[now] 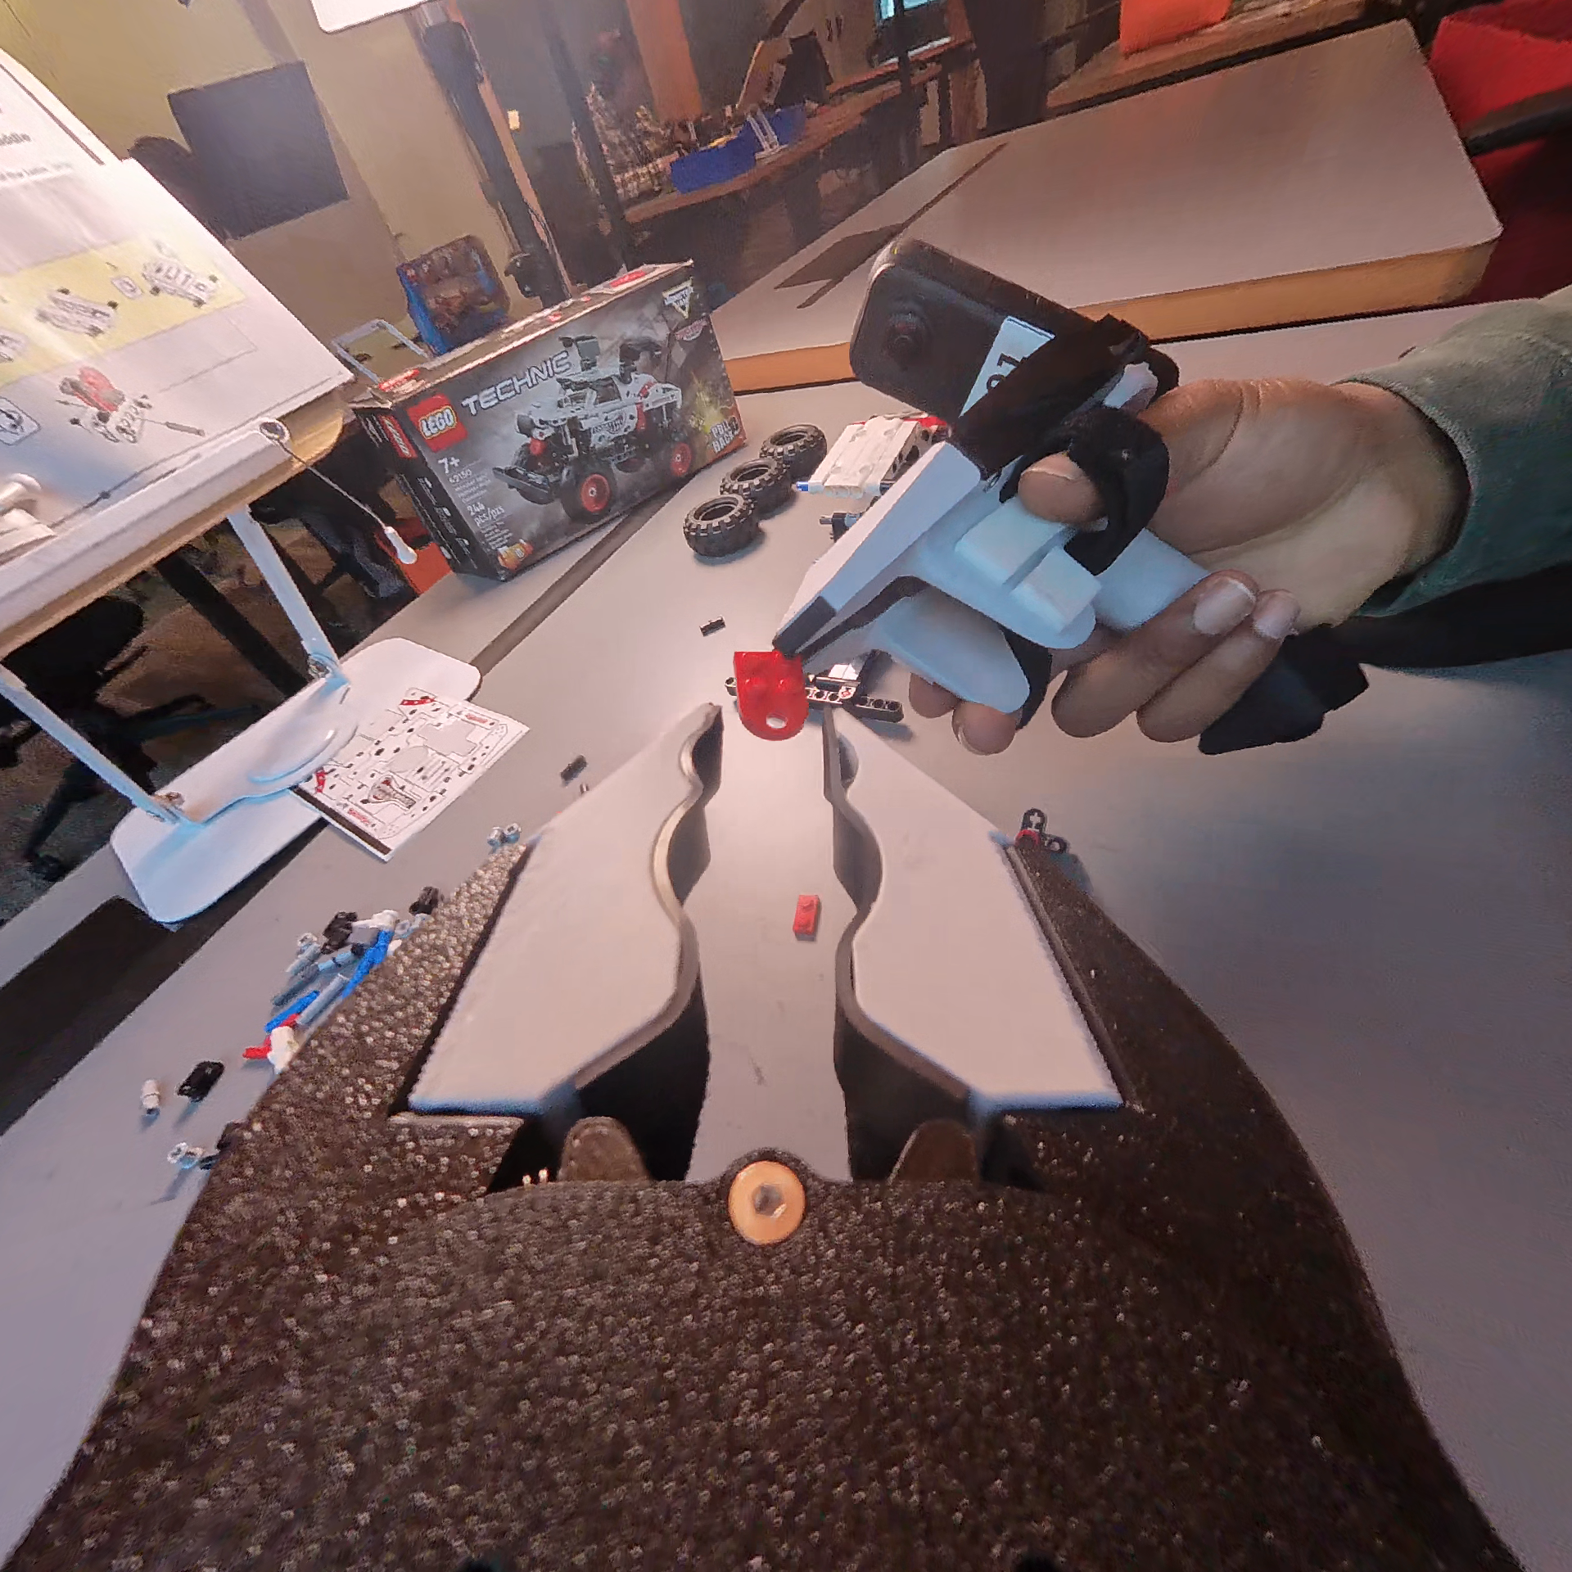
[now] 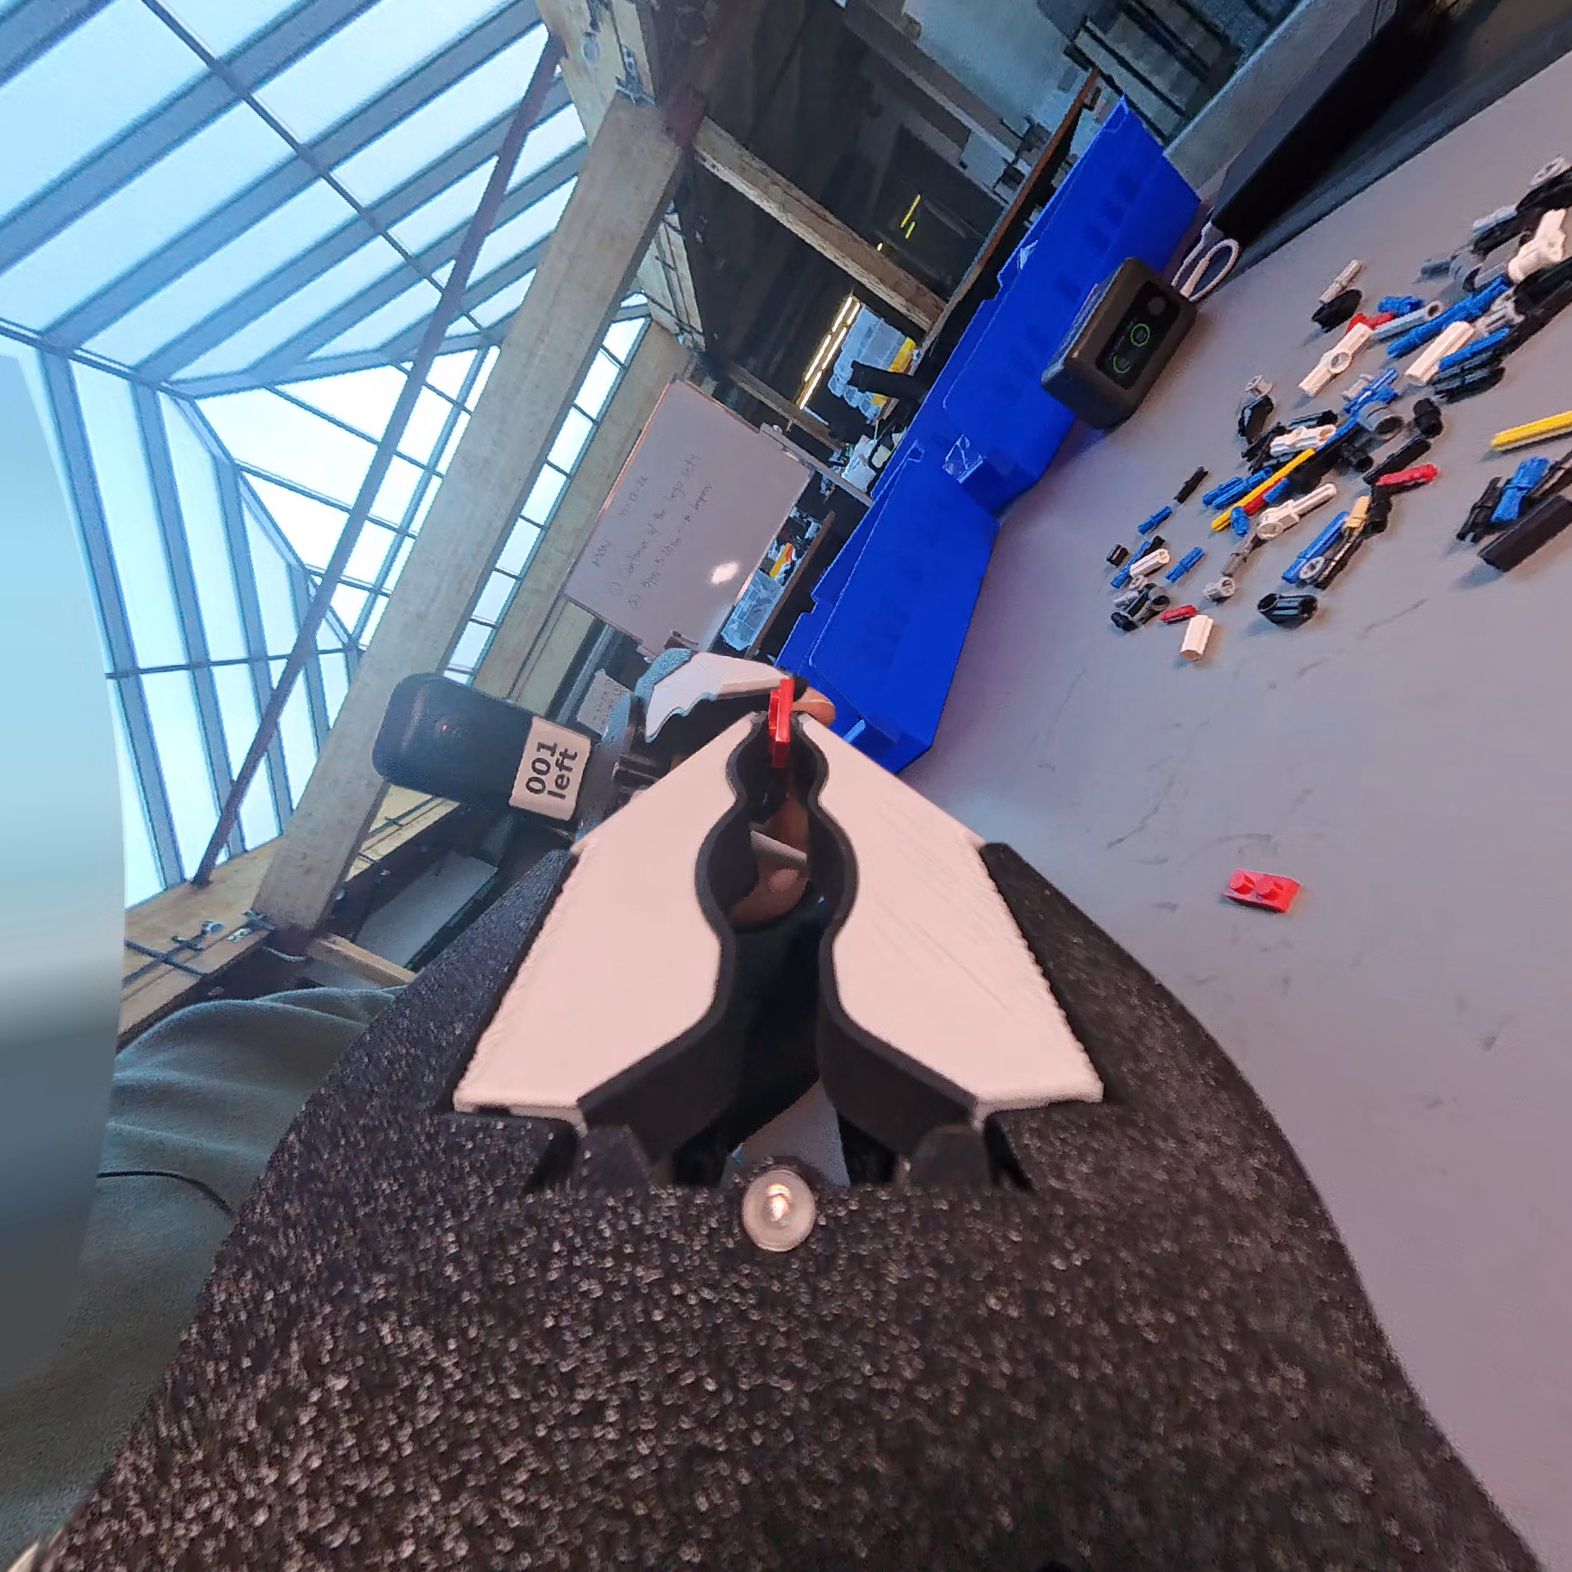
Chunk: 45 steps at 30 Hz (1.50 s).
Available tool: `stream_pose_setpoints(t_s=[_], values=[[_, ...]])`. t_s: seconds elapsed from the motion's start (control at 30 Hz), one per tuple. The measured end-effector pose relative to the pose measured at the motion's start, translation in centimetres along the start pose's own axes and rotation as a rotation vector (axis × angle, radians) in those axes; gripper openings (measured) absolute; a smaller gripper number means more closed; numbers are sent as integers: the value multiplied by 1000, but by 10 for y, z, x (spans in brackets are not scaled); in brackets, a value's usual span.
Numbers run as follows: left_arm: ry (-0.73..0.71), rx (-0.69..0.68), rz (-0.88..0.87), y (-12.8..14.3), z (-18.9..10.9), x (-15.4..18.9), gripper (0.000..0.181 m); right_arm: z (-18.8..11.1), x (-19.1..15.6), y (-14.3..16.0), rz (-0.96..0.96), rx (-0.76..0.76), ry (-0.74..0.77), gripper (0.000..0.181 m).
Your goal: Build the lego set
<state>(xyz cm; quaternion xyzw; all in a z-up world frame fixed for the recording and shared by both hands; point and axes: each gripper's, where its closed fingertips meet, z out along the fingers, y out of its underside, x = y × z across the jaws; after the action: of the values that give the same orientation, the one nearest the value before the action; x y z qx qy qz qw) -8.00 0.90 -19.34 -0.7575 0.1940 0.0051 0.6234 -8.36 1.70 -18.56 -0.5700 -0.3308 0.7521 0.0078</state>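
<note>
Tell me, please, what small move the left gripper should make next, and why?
Probably ease forward and close on the red piece. The right gripper pinches that piece by one edge just ahead of the left gripper, whose jaws stand open and empty.

We hold our left gripper level and low, its jaws parted with a clear gap from tip to root and nothing between them. Just ahead of those tips, our right gripper comes in from the right side, angled downward, its jaws pinched together on a small red piece. Our right hand wraps the white handle, one finger through the black strap, the others curled under, a green sleeve at the wrist. In the right wrist view, the right gripper is rolled sideways, the piece nipped at the very tips of its jaws.
</note>
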Motion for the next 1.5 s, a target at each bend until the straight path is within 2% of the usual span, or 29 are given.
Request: stream_pose_setpoints(t_s=[0.17, 0.27, 0.3, 0.37, 0.43, 0.5, 0.6, 0.73, 0.8, 0.9, 0.97, 1.07, 1.13, 1.27, 1.33, 1.43, 1.5], values=[[-21, -10, 82, 0, 2, 3, 16, 3, 5, 10, 46, -30, 7, 4], [33, -49, 69, 7, 1, 6, 14, 3, 10, 18, 27, -89, 18, 4], [65, -63, 51, 9, 0, 7, 13, 3, 11, 21, -7, -123, 27, 4], [128, -79, 18, 15, -4, 9, 0, 1, 10, 31, -121, -231, 28, 2], [255, -140, -42, 27, -10, 19, 0, -5, 13, 41, -331, -375, 59, 3], [288, -194, -55, 42, -11, 22, 0, -9, 17, 45, -499, -451, 104, 2], [326, -269, -39, 58, -7, 31, 0, -10, 26, 53, -515, -493, 130, 2], [309, -255, -51, 57, -6, 29, 2, -8, 25, 51, -434, -451, 105, 2], [275, -208, -66, 49, -6, 23, 22, -6, 19, 42, -357, -382, 74, 2], [212, -125, -64, 33, -2, 18, 32, -3, 7, 25, -182, -242, -17, 1], [150, -74, -12, 23, 0, 15, 32, -2, -2, 16, -28, -166, -91, 2], [45, -18, 84, 9, 1, 10, 29, 1, -10, 19, 94, -144, -154, 2], [49, 2, 120, 4, -2, 14, 17, 2, -12, 22, 112, -146, -166, 1], [74, -23, 128, 5, -5, 16, 16, 2, -9, 26, 102, -181, -162, 2], [140, -85, 109, 15, -5, 21, 16, 0, -1, 34, -27, -262, -94, 2], [327, -263, -6, 47, -10, 38, 16, -12, 22, 38, -418, -419, 86, 7], [392, -372, -33, 68, -10, 49, 16, -20, 36, 37, -651, -510, 207, 13]])
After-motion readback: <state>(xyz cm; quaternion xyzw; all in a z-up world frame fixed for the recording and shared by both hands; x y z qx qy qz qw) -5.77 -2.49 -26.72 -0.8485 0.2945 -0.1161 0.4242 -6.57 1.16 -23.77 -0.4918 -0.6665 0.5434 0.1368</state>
